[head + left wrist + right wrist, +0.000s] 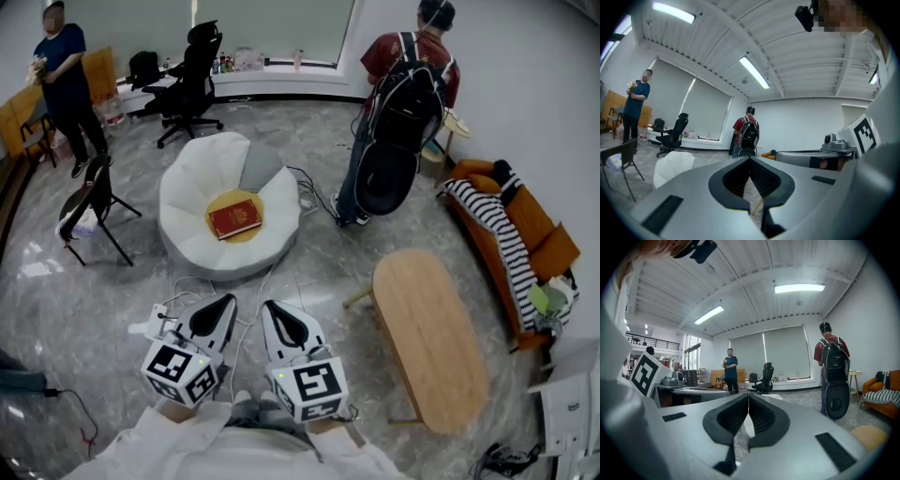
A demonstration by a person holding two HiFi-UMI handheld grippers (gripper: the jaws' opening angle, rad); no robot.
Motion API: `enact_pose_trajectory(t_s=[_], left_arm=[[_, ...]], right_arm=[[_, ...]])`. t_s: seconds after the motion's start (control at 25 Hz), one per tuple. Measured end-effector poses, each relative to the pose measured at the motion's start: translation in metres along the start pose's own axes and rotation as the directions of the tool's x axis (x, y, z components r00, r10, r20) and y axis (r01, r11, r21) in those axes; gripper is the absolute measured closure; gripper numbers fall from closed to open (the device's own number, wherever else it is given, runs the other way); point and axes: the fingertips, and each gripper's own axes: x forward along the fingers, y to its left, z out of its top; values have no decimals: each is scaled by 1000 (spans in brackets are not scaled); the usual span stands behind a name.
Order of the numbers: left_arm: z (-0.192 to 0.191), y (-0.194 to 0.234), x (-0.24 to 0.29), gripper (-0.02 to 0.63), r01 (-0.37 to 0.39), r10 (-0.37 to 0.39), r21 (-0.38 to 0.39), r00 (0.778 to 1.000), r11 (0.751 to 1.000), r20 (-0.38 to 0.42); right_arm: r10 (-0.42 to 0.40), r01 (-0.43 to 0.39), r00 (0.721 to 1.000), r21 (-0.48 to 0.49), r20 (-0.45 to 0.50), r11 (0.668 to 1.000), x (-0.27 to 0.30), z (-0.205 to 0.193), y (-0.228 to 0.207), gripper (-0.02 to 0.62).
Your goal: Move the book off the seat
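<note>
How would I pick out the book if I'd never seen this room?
Find the big white round seat in the middle of the grey floor. In its hollow lies a round yellow pad, with the book flat on top. It is the only red thing there; the cushion beside it is grey.

Floor (319,272): grey stone, polished and glossy, mirroring the light.
Seat (187,192): white padded cloth, matt and soft-looking.
Book (234,218): red cover, smooth, with a slight sheen.
Oval table (427,337): pale wood, smooth and matt.
Sofa (534,234): orange cloth, matt.
Blanket (492,225): black-and-white striped cloth.
Left tongs (750,160), right tongs (748,397): smooth matt grey plastic shells with black ribbed pads (762,178).
</note>
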Motion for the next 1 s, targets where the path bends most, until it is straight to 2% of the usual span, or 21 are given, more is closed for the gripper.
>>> enact_pose_trajectory(t_s=[0.6, 0.8, 1.0], left_arm=[[-11, -7, 30, 601, -31, 31, -17, 1000, 999, 1], [-21, 4, 42, 601, -61, 61, -35, 998, 998, -13], [-24, 22, 63, 601, -60, 59, -57, 998, 997, -19]], right_arm=[[23, -23, 1000, 0, -6, 1000, -1, -9, -42, 583], [39, -39, 998, 5, -39, 999, 12, -23, -53, 583], [43, -42, 998, 12, -54, 999, 36, -27, -67, 583]])
